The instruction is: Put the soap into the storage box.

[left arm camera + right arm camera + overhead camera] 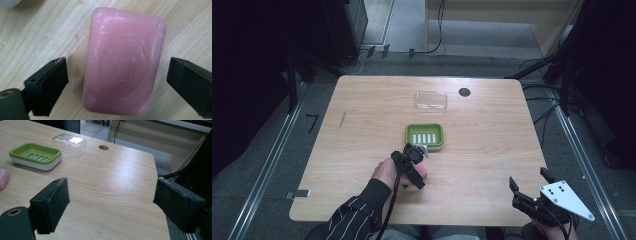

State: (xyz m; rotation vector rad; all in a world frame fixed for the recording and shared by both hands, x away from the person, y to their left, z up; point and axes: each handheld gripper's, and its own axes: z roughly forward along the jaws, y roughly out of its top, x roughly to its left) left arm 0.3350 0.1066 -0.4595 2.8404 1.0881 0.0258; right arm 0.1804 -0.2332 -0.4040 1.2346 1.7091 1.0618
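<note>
Straddling a pink soap bar (pixel 124 66), the left gripper (pixel 117 82) is holding its fingers spread wide, one on each long side, neither touching it.

Lying flat on the wooden surface (pixel 492 150) just near the green soap dish (pixel 424 135), the bar is looking firm but probably slick and easily dented, so squeezing mid-length across its narrow width seems best. Farther back, a clear lid (pixel 431 100) is resting, while the right gripper (pixel 111 202) is hovering wide open and empty.

Pink soap (pixel 123 66) between my left jaws has an embossed oval stamp; I can't read its characters. No other text.
</note>
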